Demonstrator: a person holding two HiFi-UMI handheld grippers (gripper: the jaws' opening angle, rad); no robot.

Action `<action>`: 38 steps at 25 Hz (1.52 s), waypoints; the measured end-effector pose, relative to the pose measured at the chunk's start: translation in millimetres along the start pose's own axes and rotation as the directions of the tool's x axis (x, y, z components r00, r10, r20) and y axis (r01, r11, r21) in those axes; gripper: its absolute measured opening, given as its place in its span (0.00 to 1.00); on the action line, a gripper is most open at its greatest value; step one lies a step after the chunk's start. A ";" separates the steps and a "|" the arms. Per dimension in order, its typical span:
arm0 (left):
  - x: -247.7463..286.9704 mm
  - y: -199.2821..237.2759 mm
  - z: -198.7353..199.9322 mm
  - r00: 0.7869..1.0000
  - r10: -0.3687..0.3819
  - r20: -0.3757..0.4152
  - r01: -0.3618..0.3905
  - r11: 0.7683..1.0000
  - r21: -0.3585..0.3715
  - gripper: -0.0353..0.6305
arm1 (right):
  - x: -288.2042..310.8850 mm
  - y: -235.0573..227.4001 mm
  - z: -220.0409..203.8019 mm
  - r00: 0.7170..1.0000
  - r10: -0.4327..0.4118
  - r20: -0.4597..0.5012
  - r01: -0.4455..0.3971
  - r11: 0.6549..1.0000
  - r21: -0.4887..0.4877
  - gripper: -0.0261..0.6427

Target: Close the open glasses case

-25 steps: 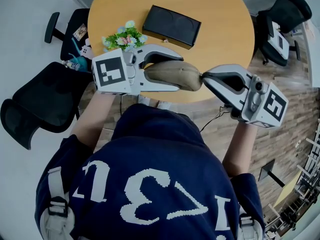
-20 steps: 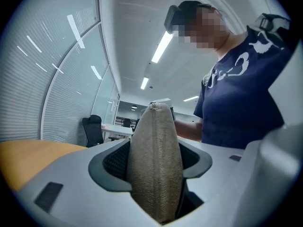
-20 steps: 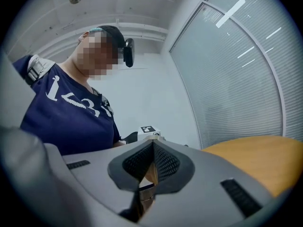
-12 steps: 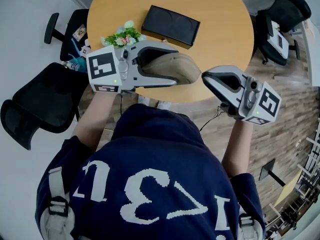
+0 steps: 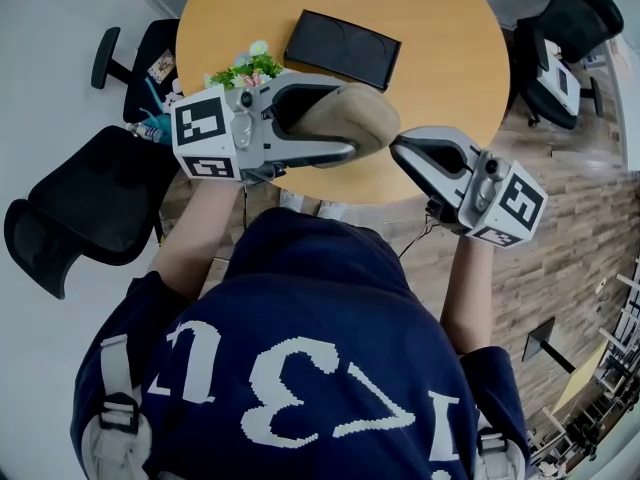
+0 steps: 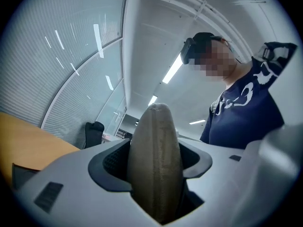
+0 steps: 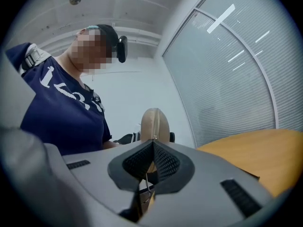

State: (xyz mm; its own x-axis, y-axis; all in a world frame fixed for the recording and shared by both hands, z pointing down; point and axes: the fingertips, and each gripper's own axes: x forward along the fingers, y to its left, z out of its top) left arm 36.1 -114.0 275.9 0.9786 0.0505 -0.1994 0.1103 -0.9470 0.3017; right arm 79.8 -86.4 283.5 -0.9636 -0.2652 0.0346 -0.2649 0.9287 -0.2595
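Note:
A tan fabric glasses case (image 5: 340, 118) hangs in the air over the near edge of the table, gripped across its width by my left gripper (image 5: 350, 120). In the left gripper view the case (image 6: 155, 160) stands on edge between the jaws, its rounded end pointing away. My right gripper (image 5: 397, 146) meets the case's right end with its jaws together. The right gripper view shows the case (image 7: 154, 119) end-on with its zipper seam running down into my right gripper (image 7: 152, 143), which pinches a thin metal zipper pull (image 7: 147, 183).
The round wooden table (image 5: 440, 58) carries a black box (image 5: 343, 50) and a small flower pot (image 5: 245, 68). Black office chairs stand at the left (image 5: 80, 208) and far right (image 5: 575, 23). The person's torso fills the lower part of the head view.
My left gripper has lifted and rolled, tipping the case's free end upward. The right gripper has shifted a little left and up, staying at the case's end.

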 end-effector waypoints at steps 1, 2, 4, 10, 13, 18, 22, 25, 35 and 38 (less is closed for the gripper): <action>-1.0 0.9 0.2 1.000 0.004 0.010 -0.004 1.000 -0.012 0.47 | 1.5 -0.8 0.0 1.000 -0.004 -0.004 0.004 1.000 -0.007 0.07; -1.7 1.7 0.3 1.000 0.008 0.020 -0.008 1.000 -0.023 0.47 | 2.5 -1.7 -0.1 1.000 -0.008 -0.003 0.008 1.000 -0.010 0.07; -1.1 3.5 0.3 0.999 0.016 0.036 -0.015 0.999 -0.041 0.47 | 2.2 -4.0 -0.1 1.000 -0.015 0.010 0.015 1.000 0.000 0.07; -2.6 4.0 3.1 0.996 0.008 0.090 0.001 0.995 -0.101 0.47 | 4.1 -2.3 6.2 1.000 -0.026 0.006 0.026 0.999 -0.027 0.07; -6.0 6.2 6.3 0.992 0.008 0.130 0.009 0.991 -0.133 0.47 | 9.7 -2.0 0.8 0.999 -0.033 -0.022 0.032 0.998 -0.056 0.07; -6.3 12.5 31.3 0.968 0.006 0.249 0.036 0.986 -0.166 0.47 | 22.4 2.7 -26.4 0.993 -0.024 -0.115 0.015 0.997 -0.074 0.07; -5.3 17.8 48.9 0.948 0.012 0.318 0.045 0.984 -0.171 0.47 | 36.4 8.3 -47.5 0.983 -0.004 -0.184 -0.012 0.996 -0.088 0.07; -9.9 22.7 51.8 0.940 0.047 0.338 0.009 0.986 -0.164 0.48 | 26.0 -0.9 -39.4 0.989 -0.026 -0.144 0.016 0.998 -0.067 0.07; -3.3 18.6 22.2 0.990 0.048 0.129 -0.034 0.993 -0.115 0.48 | -22.2 -23.0 18.6 0.996 -0.072 -0.058 0.068 0.995 -0.073 0.07; -8.0 23.9 29.6 0.977 0.069 0.203 -0.034 0.985 -0.172 0.48 | -16.2 -22.7 23.9 0.998 -0.062 -0.025 0.061 0.997 -0.054 0.07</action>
State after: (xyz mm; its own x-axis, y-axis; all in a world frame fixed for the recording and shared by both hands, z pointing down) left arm 25.7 -146.4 257.0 0.9283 -0.0803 -0.3632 0.1053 -0.8797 0.4637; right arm 102.3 -109.4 265.8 -0.9459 -0.3157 0.0748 -0.3244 0.9237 -0.2040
